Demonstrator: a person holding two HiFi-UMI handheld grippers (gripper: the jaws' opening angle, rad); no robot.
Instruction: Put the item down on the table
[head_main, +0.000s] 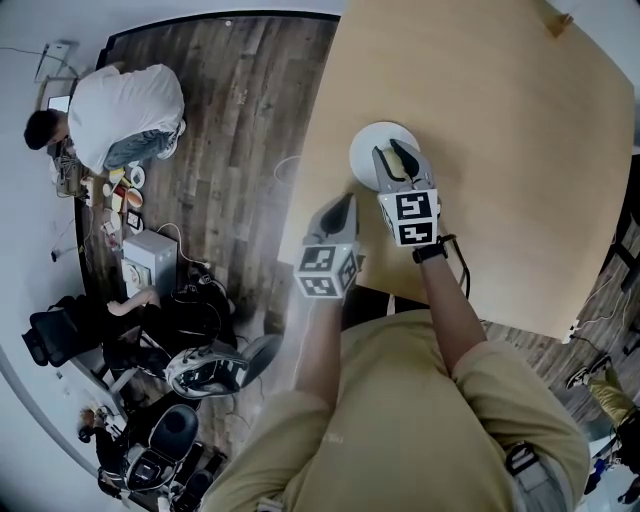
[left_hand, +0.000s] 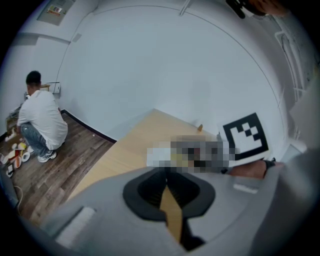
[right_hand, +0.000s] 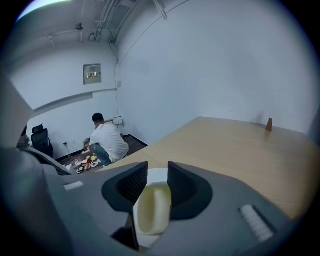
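Right gripper (right_hand: 157, 175) is clamped on a pale yellow rounded item (right_hand: 152, 212), long axis along the jaws, directly above a white round plate (head_main: 366, 150) on the light wooden table (head_main: 500, 180). Left gripper (left_hand: 166, 176) is closed and empty.

No readable text, label, brand or number shows in any view

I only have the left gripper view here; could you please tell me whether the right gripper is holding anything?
Observer: Yes, the right gripper has its jaws shut on a pale yellow item.
Operator: Thank you. Where is it being held?
Observer: Over a white plate on the table; I cannot tell whether it touches the plate.
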